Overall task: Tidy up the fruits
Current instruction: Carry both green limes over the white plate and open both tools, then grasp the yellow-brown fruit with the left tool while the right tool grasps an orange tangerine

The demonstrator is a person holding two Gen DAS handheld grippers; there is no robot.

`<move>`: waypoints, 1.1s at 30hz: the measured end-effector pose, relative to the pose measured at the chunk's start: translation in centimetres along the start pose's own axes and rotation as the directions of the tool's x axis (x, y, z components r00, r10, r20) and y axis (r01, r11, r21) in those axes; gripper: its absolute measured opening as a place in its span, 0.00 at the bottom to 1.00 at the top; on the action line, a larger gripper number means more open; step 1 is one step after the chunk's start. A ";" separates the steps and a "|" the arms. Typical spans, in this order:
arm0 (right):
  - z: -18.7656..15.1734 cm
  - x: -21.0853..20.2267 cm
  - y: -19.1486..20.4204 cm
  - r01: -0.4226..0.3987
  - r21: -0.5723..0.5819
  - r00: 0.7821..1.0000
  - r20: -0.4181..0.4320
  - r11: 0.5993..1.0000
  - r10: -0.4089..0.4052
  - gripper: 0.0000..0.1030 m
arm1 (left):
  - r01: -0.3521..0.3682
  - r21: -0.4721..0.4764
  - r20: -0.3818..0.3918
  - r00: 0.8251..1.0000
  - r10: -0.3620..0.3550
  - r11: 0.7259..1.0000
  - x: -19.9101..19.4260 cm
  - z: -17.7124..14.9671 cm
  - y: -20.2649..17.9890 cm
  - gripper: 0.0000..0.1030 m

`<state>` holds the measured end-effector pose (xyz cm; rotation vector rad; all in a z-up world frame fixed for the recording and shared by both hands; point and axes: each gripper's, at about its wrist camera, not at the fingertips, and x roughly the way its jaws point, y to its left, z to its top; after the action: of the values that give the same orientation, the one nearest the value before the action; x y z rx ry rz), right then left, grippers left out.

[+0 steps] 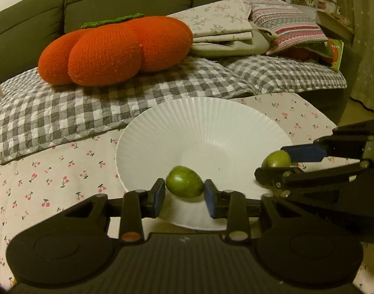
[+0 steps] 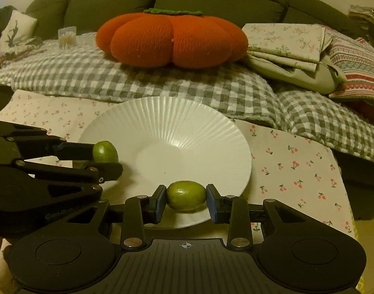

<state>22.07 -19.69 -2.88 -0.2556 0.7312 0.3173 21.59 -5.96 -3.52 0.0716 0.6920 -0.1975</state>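
Left gripper (image 1: 184,194) stands loose around its fruit (image 1: 184,185) at the plate (image 1: 201,122) rim; right gripper (image 2: 186,202) clamps another fruit (image 2: 186,196), which may roll off the near edge on release

plate's near rim (image 1: 199,226) hidden behind tongs, red object (image 2: 368,112) under blankets, perhaps fruit, mostly covered

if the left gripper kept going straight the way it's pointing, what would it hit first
Probably the white plate. The left gripper points down over the plate's near rim, with a green fruit between its fingers and small gaps at the pads. Nothing else shows in that line, though depth is unclear.
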 end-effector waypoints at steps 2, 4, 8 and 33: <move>0.1 -0.2 -0.3 -0.006 0.015 1.000 0.000 1.000 0.006 0.34 | -0.009 -0.019 0.004 1.000 0.009 1.000 -0.3 0.0 0.2 0.45; 0.2 -0.4 -0.6 0.000 0.032 1.000 0.004 0.999 0.000 0.40 | 0.002 -0.038 0.004 1.000 -0.002 0.999 -0.6 0.1 0.6 0.49; 0.5 -1.2 -1.3 0.000 0.063 1.000 0.026 0.998 -0.001 0.49 | 0.011 -0.069 0.012 1.000 -0.010 0.998 -1.4 0.3 1.3 0.53; -0.4 -9.6 5.1 -0.051 0.027 0.996 0.080 0.998 0.048 0.54 | -0.126 -0.239 -0.015 0.992 0.126 0.963 -12.8 -2.8 6.0 0.61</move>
<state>13.21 -16.97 2.84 -0.1963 0.6646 0.3616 11.43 2.25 2.58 -0.1154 0.7040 0.0091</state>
